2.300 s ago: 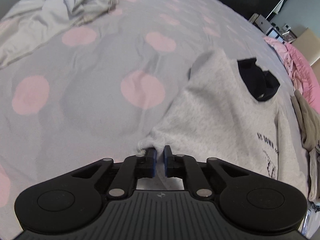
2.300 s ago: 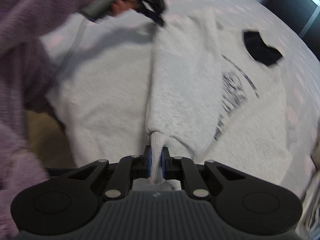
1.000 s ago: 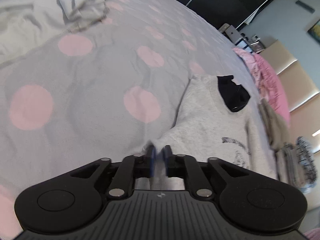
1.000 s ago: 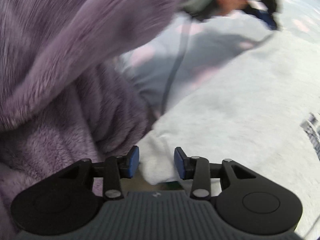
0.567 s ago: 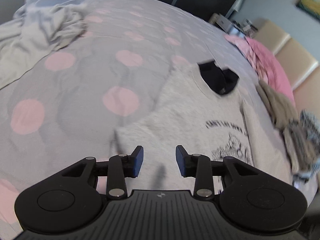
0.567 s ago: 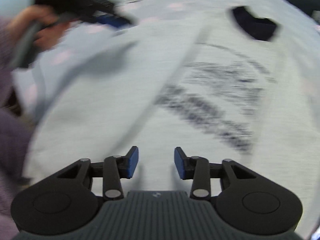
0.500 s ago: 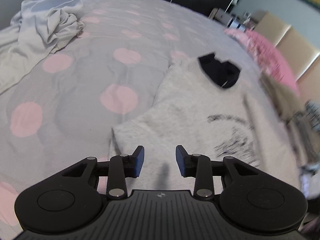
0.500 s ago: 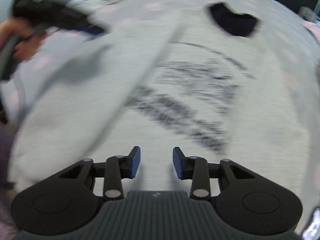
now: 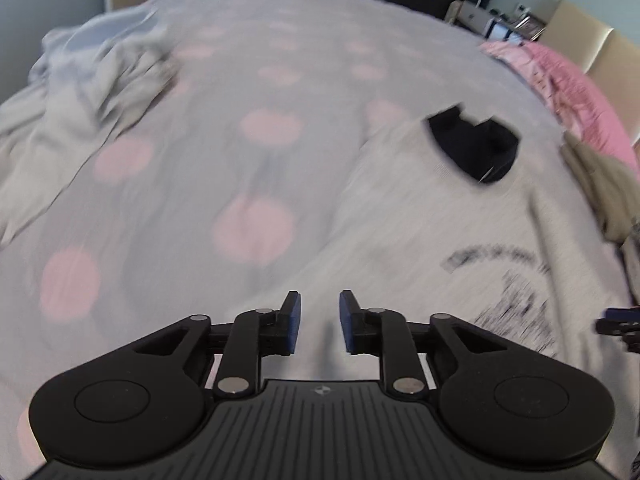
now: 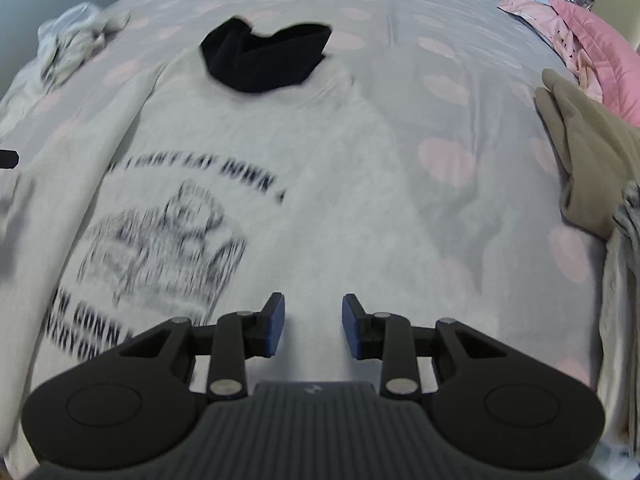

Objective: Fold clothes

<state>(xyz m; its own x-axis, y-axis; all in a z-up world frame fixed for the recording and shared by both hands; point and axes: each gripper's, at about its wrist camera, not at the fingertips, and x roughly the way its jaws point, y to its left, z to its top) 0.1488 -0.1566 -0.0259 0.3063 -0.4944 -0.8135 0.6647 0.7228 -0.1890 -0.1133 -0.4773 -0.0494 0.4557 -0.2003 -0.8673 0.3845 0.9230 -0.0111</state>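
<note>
A light grey sweatshirt (image 10: 328, 168) with a dark printed graphic (image 10: 160, 240) and a black collar (image 10: 264, 60) lies flat, front up, on the bed. It also shows in the left wrist view (image 9: 440, 232), where the collar (image 9: 474, 150) is at the upper right. My left gripper (image 9: 319, 322) is open and empty, hovering over the sweatshirt's left part. My right gripper (image 10: 313, 326) is open and empty, over the sweatshirt's lower right part.
The bed cover (image 9: 248, 136) is grey with pink dots. A crumpled pale garment (image 9: 92, 76) lies at the far left. Beige clothing (image 10: 584, 152) and a pink blanket (image 10: 600, 36) lie along the right side. The other gripper's tip (image 9: 618, 326) shows at the right edge.
Both grippers let go of the sweatshirt and opened. The right gripper swung across the chest print to the sweatshirt's right part. The left gripper shifted a little; the sleeve lies folded in.
</note>
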